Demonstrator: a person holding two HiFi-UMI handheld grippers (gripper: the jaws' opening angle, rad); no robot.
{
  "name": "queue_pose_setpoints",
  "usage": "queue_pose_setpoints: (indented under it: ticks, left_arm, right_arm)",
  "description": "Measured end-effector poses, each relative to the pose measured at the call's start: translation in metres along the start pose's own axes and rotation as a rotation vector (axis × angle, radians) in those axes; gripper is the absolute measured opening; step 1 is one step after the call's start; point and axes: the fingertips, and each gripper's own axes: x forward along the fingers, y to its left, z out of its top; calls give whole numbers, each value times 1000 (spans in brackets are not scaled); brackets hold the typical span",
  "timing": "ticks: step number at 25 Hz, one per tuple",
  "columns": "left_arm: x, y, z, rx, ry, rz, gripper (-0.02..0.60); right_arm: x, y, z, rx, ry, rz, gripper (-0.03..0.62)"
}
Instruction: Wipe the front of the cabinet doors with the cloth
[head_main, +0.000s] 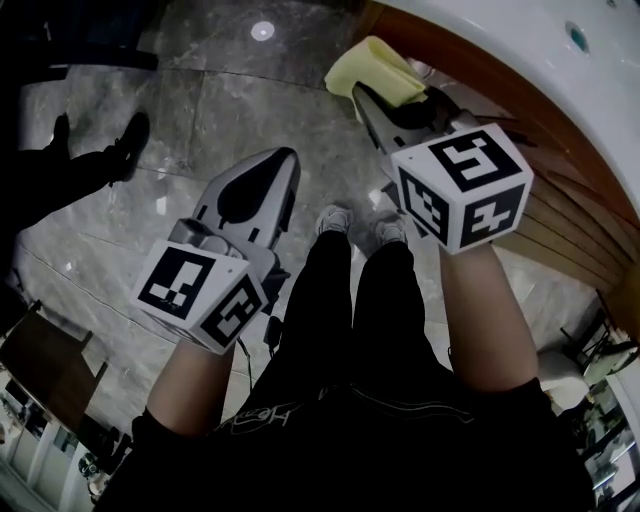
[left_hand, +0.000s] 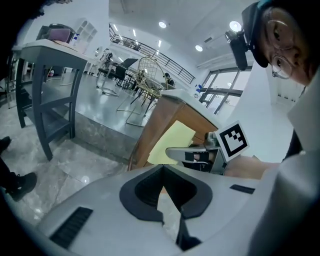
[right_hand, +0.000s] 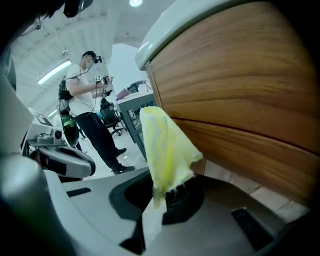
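Right gripper (right_hand: 159, 202), nearest me: jaws pinched tight on the lower end of the yellow cloth (right_hand: 167, 145). The cloth stands up along the jaw line with its free end just beside the wooden cabinet door (right_hand: 240, 85), though I cannot tell whether it touches the wood. The door front lies to the cloth's right, so I judge the next move to be a short sideways press onto the door, then strokes along the panel. Left gripper (left_hand: 167, 197) is further from the door, jaws closed together on nothing.
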Motion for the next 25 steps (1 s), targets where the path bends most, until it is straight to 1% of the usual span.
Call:
queue_pose_setpoints:
  ticks: [5, 14, 20, 25]
  left_arm:
    - [4, 3, -7, -15, 22, -12, 6]
    - [8, -2, -19, -6, 73, -33, 6]
    - [10, -4, -23, 41, 96, -24, 6]
    - [17, -14, -24, 45, 103, -36, 6]
  right_arm:
    - [4, -11, -1, 12, 6, -38, 41]
    - [9, -16, -8, 66, -14, -81, 41]
    - [2, -24, -10, 108, -45, -100, 41]
    - [-8, -36, -18, 132, -53, -119, 41]
